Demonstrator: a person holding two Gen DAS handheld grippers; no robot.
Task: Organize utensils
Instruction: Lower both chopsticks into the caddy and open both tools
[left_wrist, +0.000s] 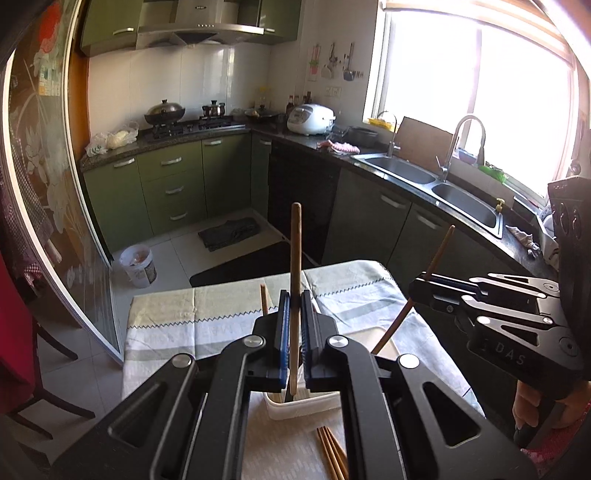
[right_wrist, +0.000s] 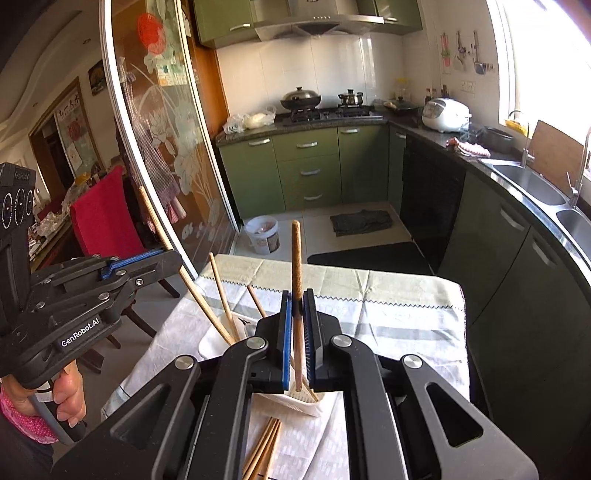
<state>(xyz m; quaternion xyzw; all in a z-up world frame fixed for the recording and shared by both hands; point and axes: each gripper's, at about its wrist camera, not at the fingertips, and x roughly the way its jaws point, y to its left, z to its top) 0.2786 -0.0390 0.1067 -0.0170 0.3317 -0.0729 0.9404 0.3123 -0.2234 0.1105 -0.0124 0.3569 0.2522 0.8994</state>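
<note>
So each gripper's got a chopstick clamped upright over the table (left_wrist: 221, 325): left gripper (left_wrist: 294, 306) and right gripper (right_wrist: 297, 306) side by side. Holder (left_wrist: 303, 404) sits below them, loose chopsticks (left_wrist: 332, 454) lying on the cloth in front of it

support: table (right_wrist: 424, 295) | cover: pale green-white cloth (right_wrist: 388, 325) | on cloth: white holder (left_wrist: 303, 404), loose chopsticks (right_wrist: 264, 446)

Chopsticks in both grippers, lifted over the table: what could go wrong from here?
1. The left gripper and right gripper each pinch one upright chopstick low on its length, so either could pivot or slip.
2. The white holder looks light; a misaimed tip might tip it over.
3. The grippers sit close together, so the sticks may clash above the loose chopsticks on the cloth.
</note>
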